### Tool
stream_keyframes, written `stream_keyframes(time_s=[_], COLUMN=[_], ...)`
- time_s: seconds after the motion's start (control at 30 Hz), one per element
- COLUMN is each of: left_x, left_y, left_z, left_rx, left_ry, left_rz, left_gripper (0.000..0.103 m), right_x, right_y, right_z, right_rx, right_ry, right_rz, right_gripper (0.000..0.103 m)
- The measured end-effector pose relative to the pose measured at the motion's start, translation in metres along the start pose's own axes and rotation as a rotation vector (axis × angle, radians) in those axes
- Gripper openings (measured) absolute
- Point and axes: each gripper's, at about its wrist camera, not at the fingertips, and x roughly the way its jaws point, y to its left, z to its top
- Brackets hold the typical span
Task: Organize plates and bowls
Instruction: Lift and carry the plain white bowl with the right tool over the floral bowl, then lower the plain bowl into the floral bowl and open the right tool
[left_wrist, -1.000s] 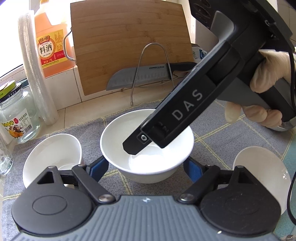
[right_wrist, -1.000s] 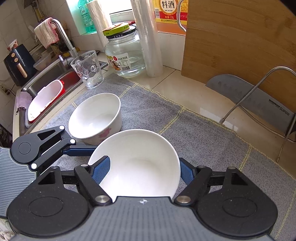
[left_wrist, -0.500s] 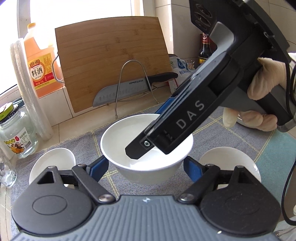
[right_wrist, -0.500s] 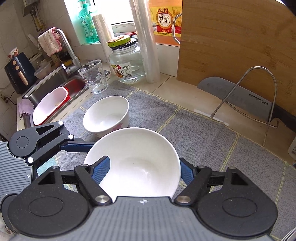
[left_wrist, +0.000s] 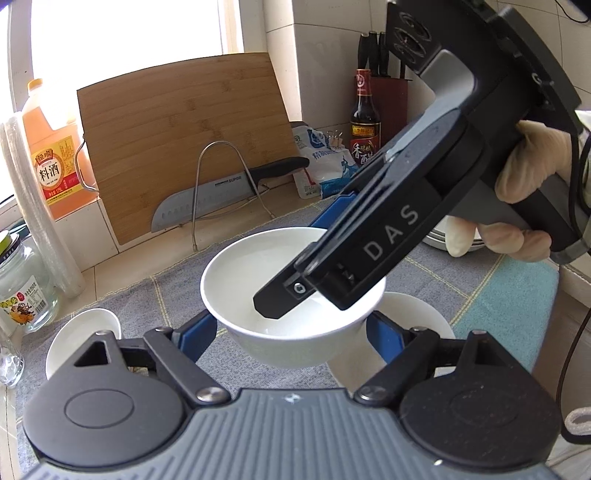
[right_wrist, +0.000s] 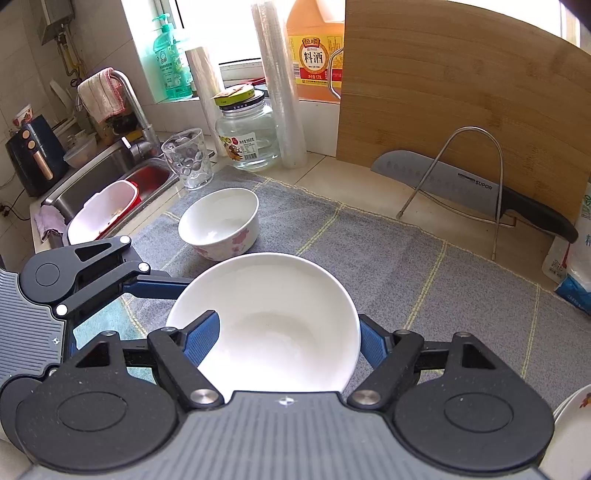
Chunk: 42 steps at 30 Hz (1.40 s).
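White bowl (left_wrist: 258, 280) sits right in front of both my cameras, upright and empty, and it looks raised off the grey cloth (right_wrist: 369, 266) that covers the counter. My left gripper (left_wrist: 290, 326) has a blue pad against each side of its lower body, so I read those jaws as clamped on it.

My right gripper (right_wrist: 288, 325) comes in from the right, held by a gloved hand (left_wrist: 524, 177). One of its fingers (right_wrist: 201, 334) reaches down inside the bowl, the other lies against the outer wall. The jaws stand fairly wide around that wall, and I cannot tell whether they actually press on it.

On the cloth, far and to the left in the right wrist view, a flowered bowl (right_wrist: 221, 225) stands by itself, well apart from the one I hold. Another plain bowl (left_wrist: 417, 310) shows just beyond my left gripper's right finger, partly hidden by the held one.

Along the far wall a bamboo cutting board (left_wrist: 184, 140) leans upright, with a knife (left_wrist: 207, 199) propped against it behind a wire stand (right_wrist: 476, 147). To the left of the board are an orange cooking-wine jug (left_wrist: 48, 155), a glass jar (right_wrist: 247, 136) and a tumbler (right_wrist: 188, 158). The sink (right_wrist: 103, 173) lies beyond the cloth's left edge.
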Motion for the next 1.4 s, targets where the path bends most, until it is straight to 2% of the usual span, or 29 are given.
stream_keyframes(time_s=[0.43, 1.07, 1.4], left_x=[0.002, 0.008, 0.018], left_y=[-0.021, -0.030, -0.037], left_z=[-0.003, -0.008, -0.016], left_rx=[0.043, 0.023, 0.050], left_ry=[0.015, 0.060, 0.094], left_rz=[-0.065, -0.132, -0.163], left_gripper=[0.087, 0.087, 0.087], right_x=[-0.021, -0.025, -0.024], right_y=[-0.004, -0.009, -0.012], right_z=[-0.031, -0.052, -0.063], right_rx=[0.053, 0.085, 0.103], right_ry=[0.003, 0.038, 0.045], right_rz=[-0.035, -0.040, -0.058], right_gripper=[0.083, 0.084, 0.084])
